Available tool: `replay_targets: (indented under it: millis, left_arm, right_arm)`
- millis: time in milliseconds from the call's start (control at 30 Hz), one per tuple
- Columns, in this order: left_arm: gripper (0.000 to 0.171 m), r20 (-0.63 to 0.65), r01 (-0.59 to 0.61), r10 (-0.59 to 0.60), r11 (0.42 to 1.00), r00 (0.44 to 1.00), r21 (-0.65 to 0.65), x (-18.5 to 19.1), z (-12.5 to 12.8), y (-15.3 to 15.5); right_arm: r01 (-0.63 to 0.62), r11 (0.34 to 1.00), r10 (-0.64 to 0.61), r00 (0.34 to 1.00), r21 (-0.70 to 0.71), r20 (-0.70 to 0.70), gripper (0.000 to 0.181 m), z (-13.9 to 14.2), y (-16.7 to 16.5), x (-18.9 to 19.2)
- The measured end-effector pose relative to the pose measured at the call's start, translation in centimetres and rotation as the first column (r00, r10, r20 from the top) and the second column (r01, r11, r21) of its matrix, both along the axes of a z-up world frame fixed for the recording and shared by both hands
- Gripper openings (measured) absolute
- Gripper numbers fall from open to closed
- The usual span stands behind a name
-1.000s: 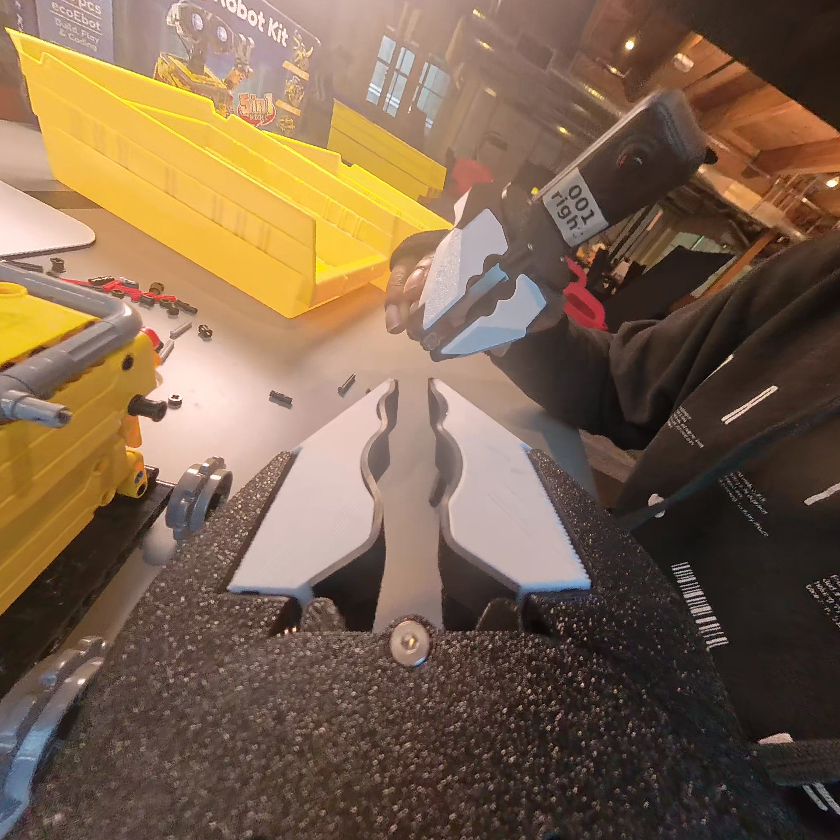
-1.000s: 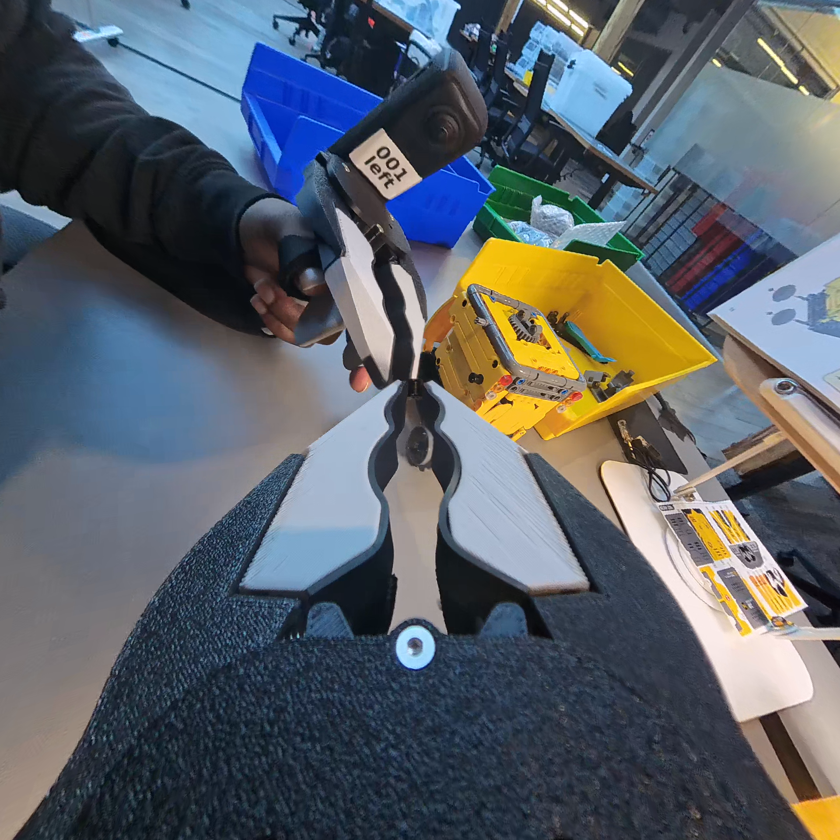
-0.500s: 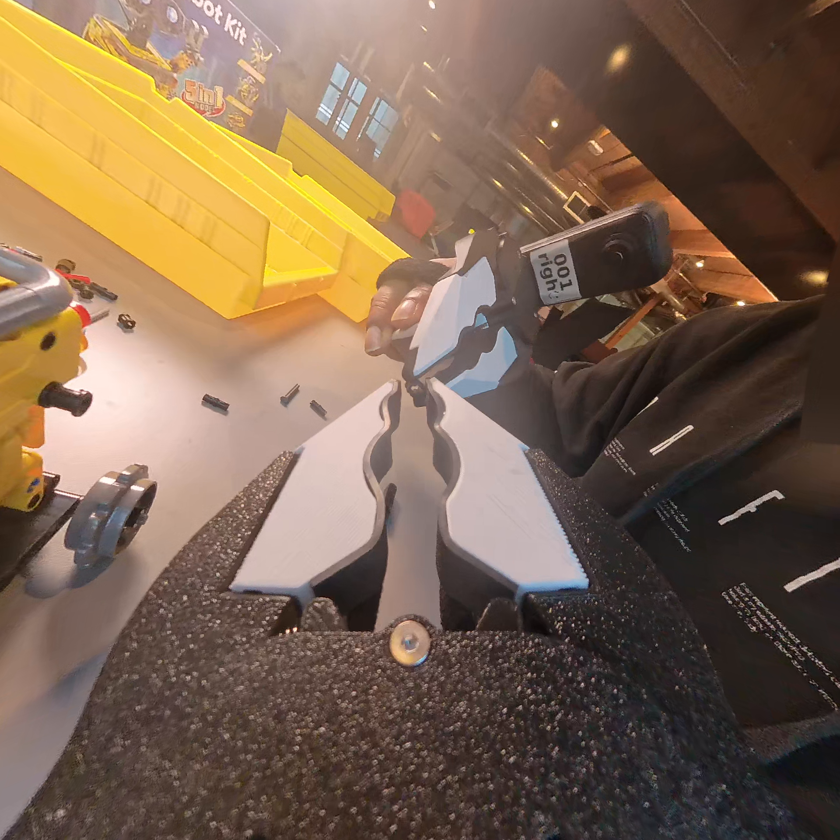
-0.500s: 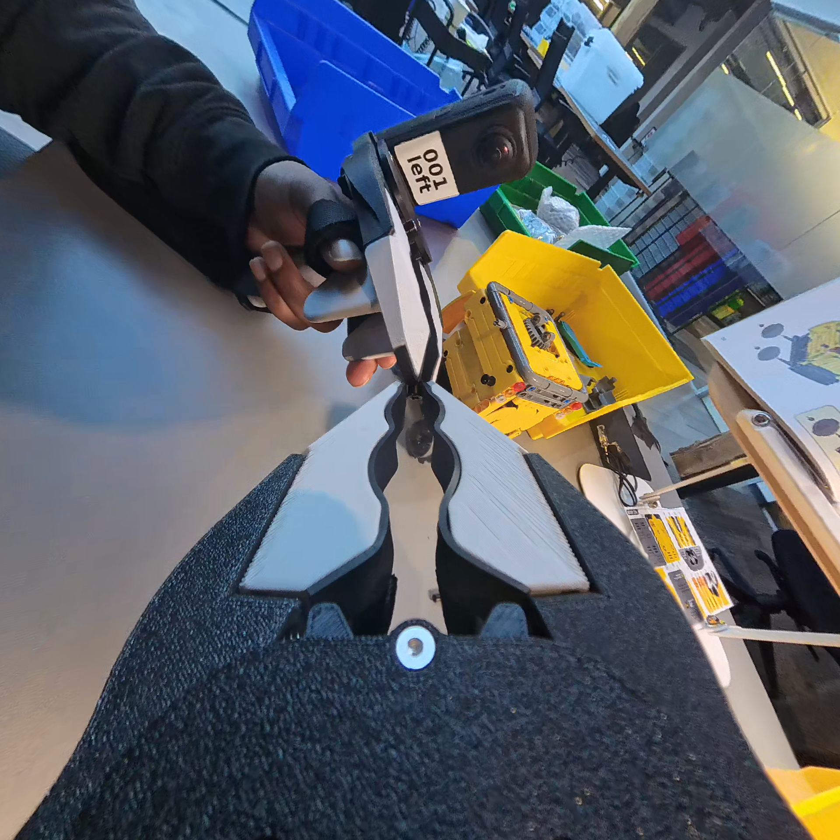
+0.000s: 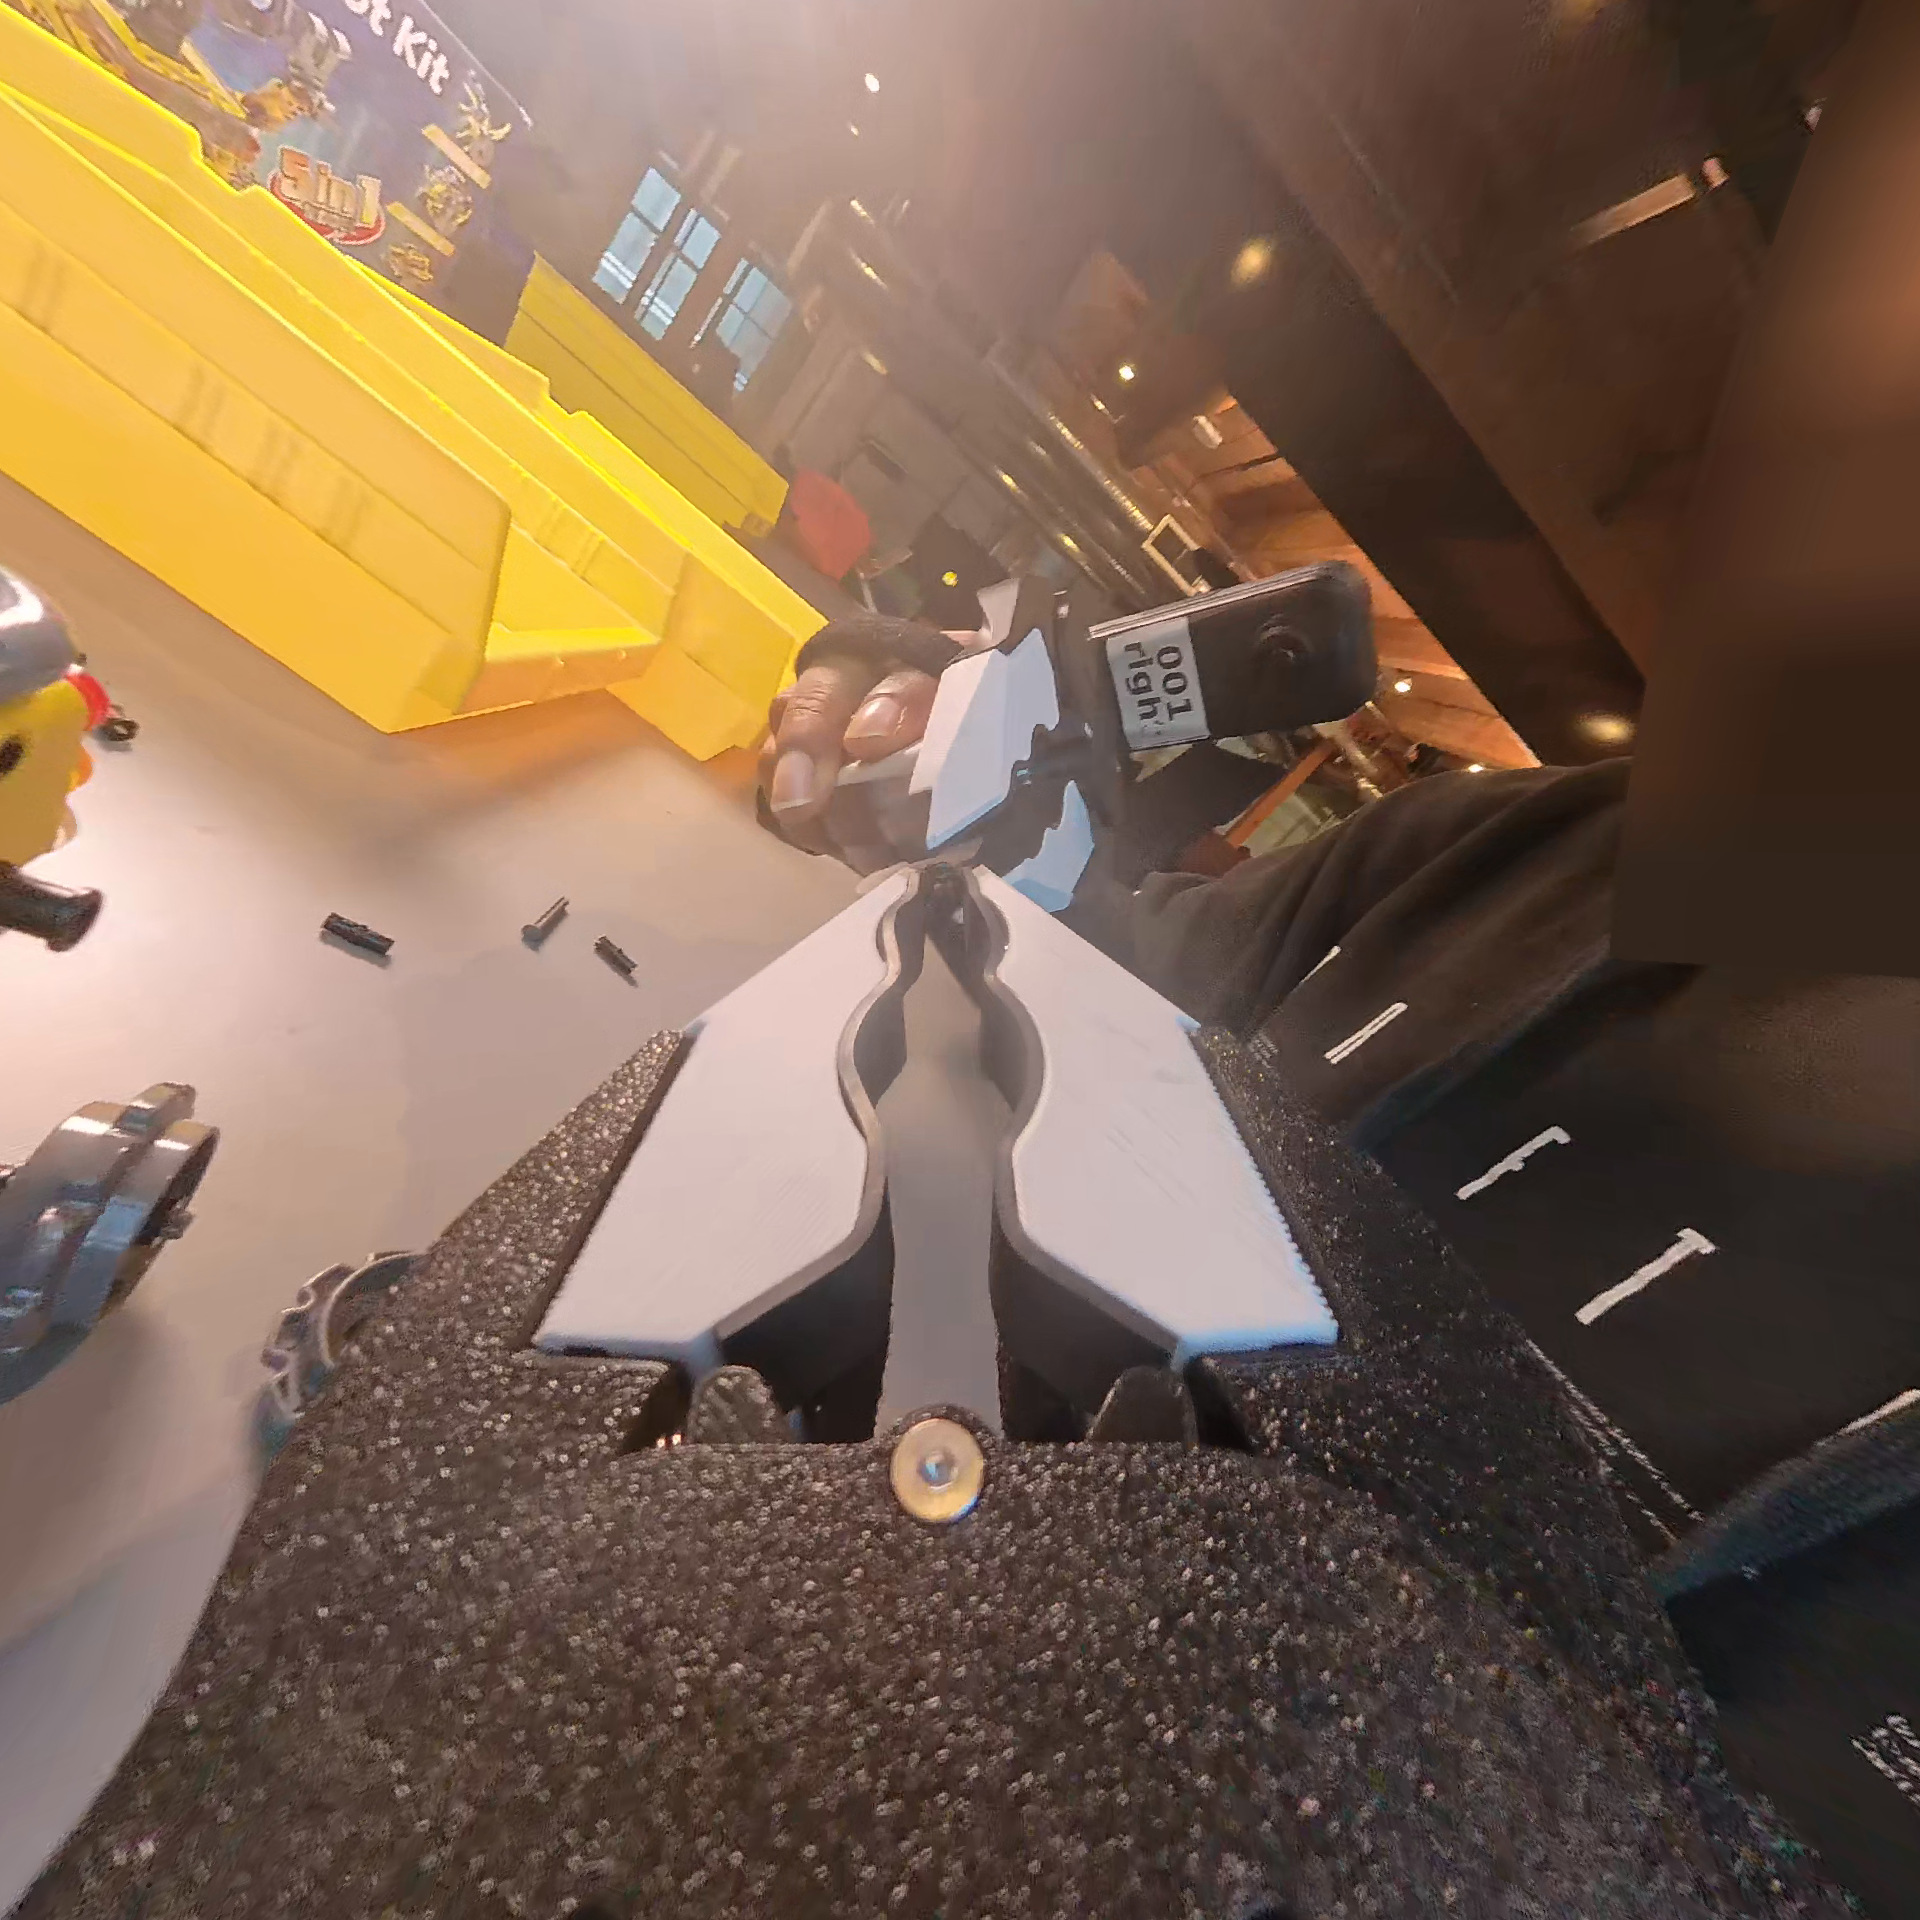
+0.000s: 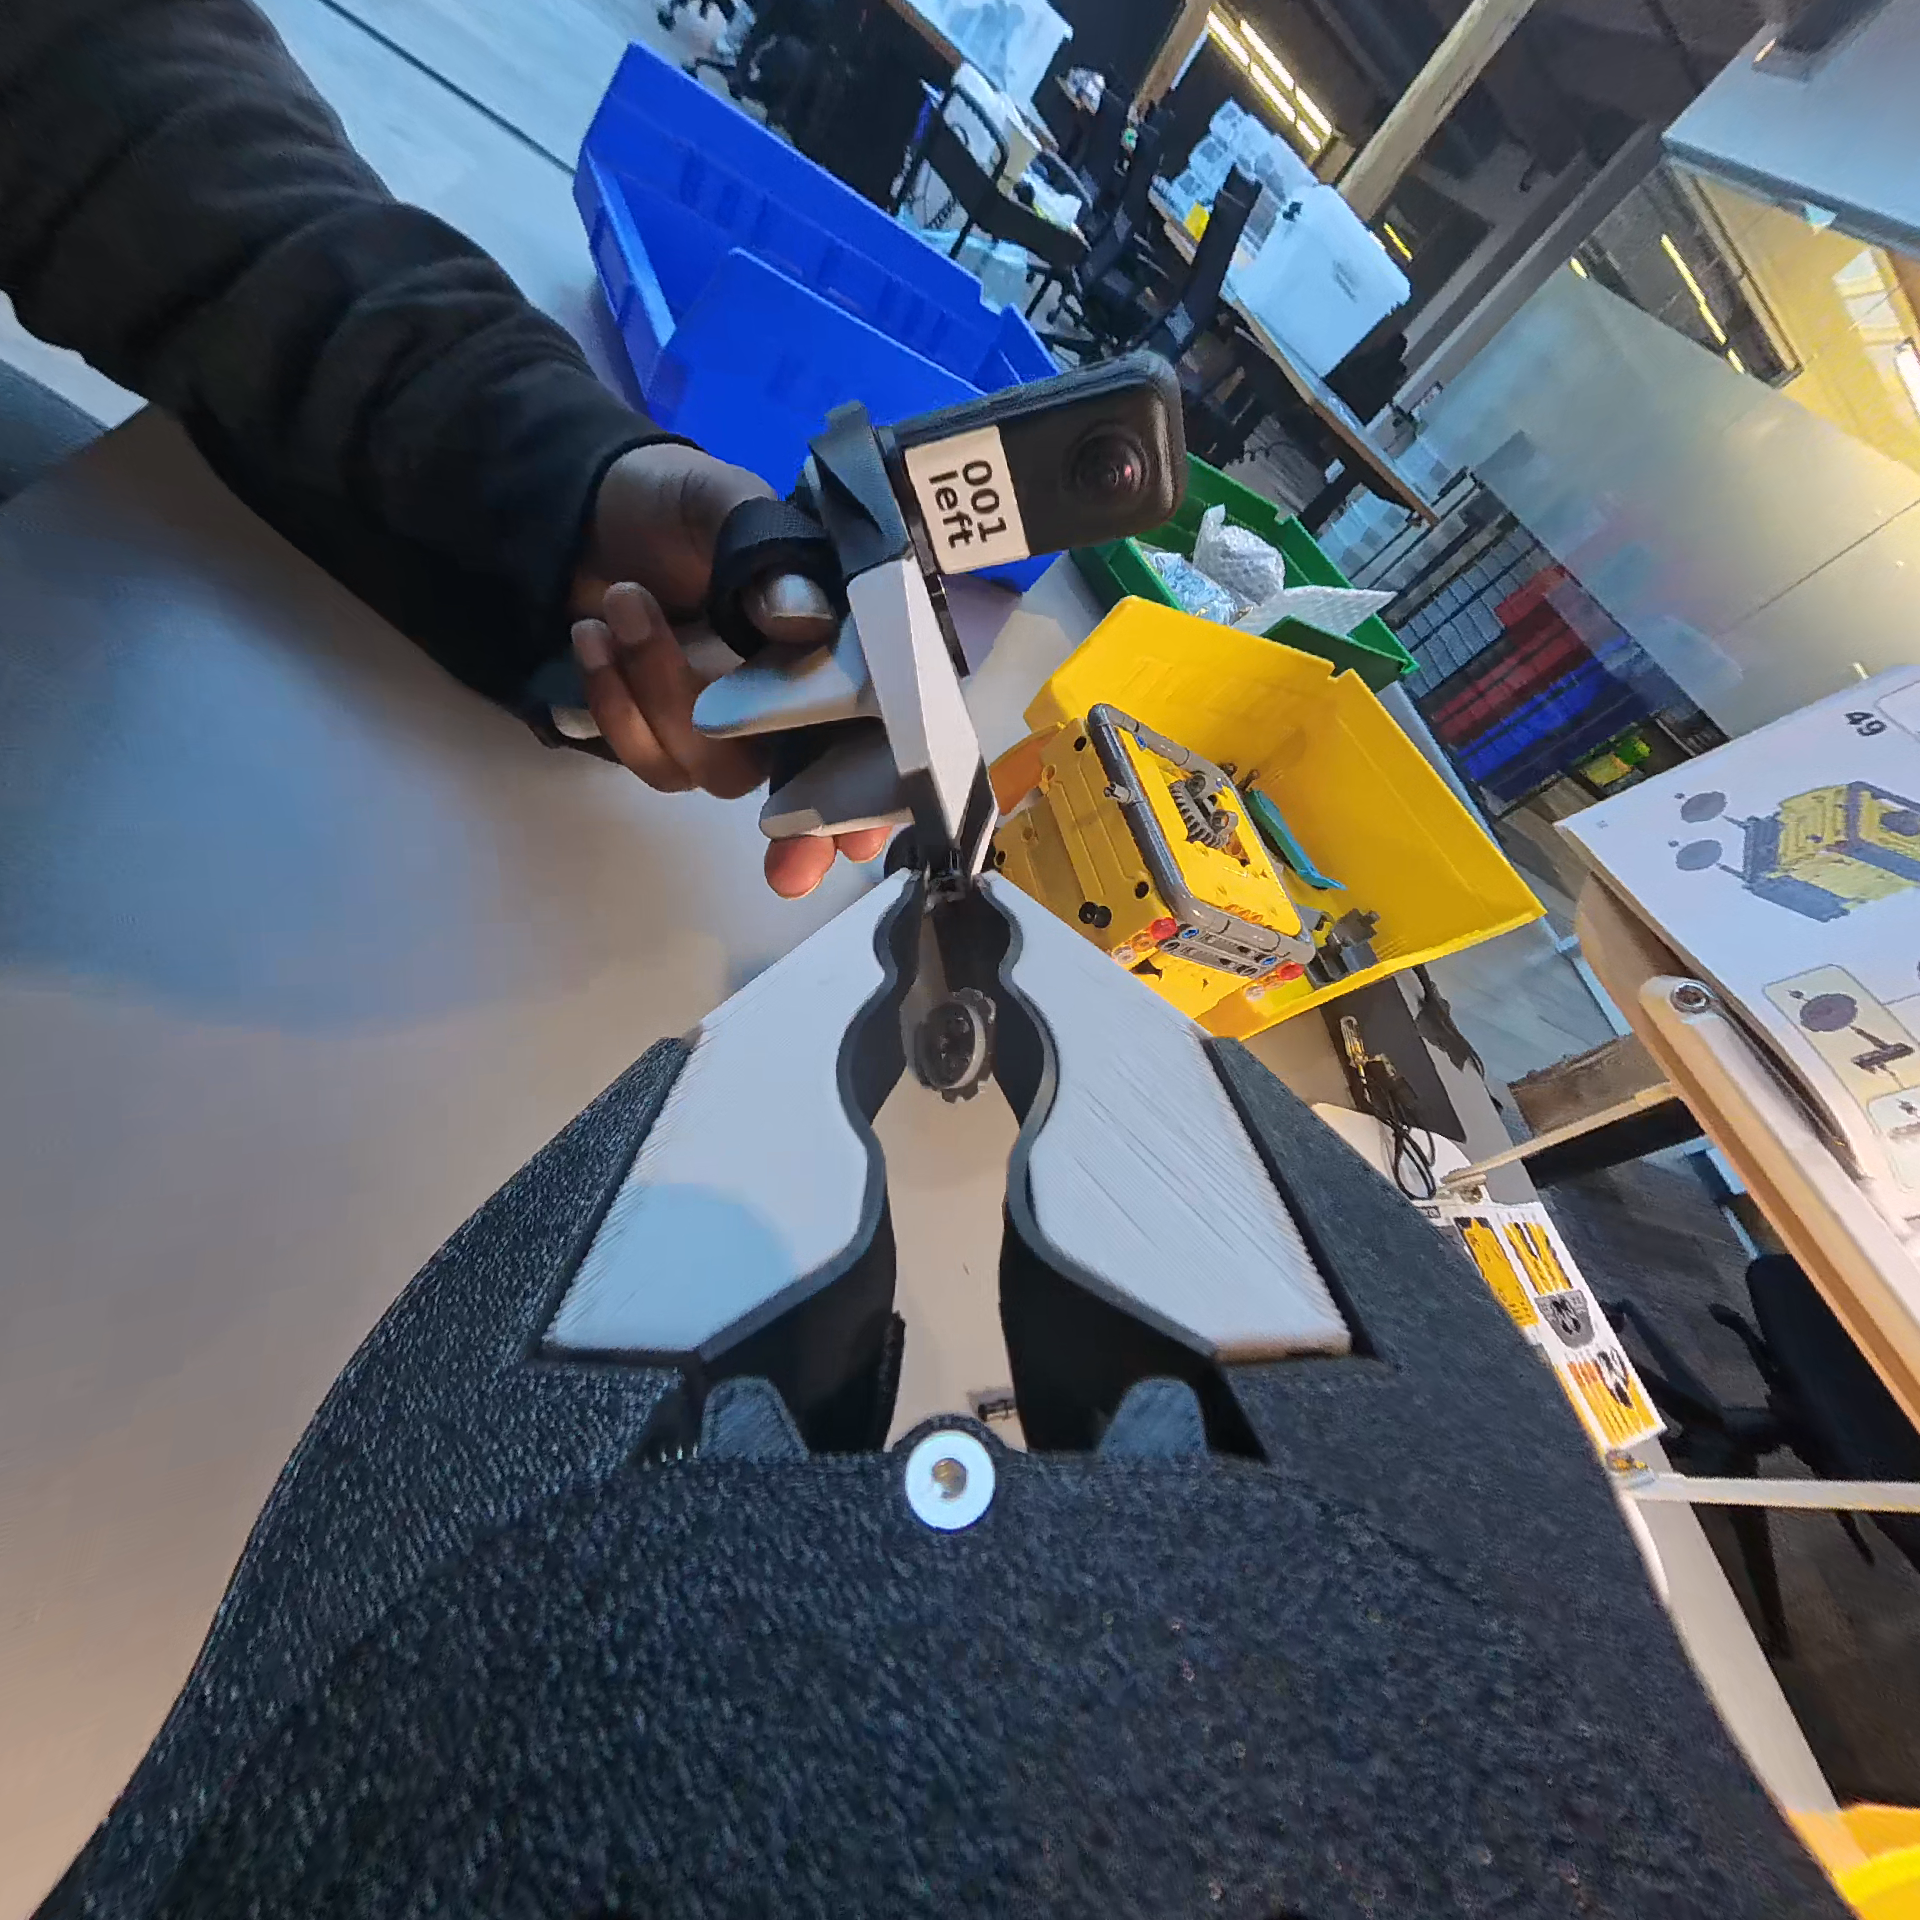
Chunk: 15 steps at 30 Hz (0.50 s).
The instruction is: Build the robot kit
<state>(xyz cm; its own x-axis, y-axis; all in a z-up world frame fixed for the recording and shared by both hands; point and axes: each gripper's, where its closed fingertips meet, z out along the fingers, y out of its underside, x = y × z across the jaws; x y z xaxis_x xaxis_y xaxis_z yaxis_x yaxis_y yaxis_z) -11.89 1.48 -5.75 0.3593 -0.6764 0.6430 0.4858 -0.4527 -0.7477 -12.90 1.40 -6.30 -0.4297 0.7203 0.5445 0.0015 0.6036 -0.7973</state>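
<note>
Pinching one small black toothed gear piece [image 6: 948, 1029], both ribbed grey tools meet tip-to-tip, nearly closed.

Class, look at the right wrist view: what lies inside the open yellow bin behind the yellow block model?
Inside the yellow bin: a teal part and dark pieces. The yellow block model covers its near corner.

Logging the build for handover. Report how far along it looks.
Done: the yellow brick-built body with grey bar stands assembled. In hand: right gripper and left gripper both grip a small black gear on an axle. Left: loose black pins and grey ring parts lie on the grey table.
</note>
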Motion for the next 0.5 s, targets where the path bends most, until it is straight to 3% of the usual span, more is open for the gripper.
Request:
replay_targets:
  millis: [333, 500]
  left_arm:
    - [0.004, 0.091, 0.054, -0.054, 0.999, 0.994, -0.006, 0.19, 0.6, -0.33]
    - [0.005, 0.061, 0.04, -0.04, 0.999, 0.997, -0.012, 0.29, 0.18, -0.14]
  right_arm:
    - [-0.024, 0.999, 0.024, 1.0, -0.03, -0.017, 0.007, 0.51, -0.31, 0.26]
    - [-0.03, 0.999, 0.03, 0.999, -0.021, 0.015, 0.006, 0.16, -0.13, 0.38]
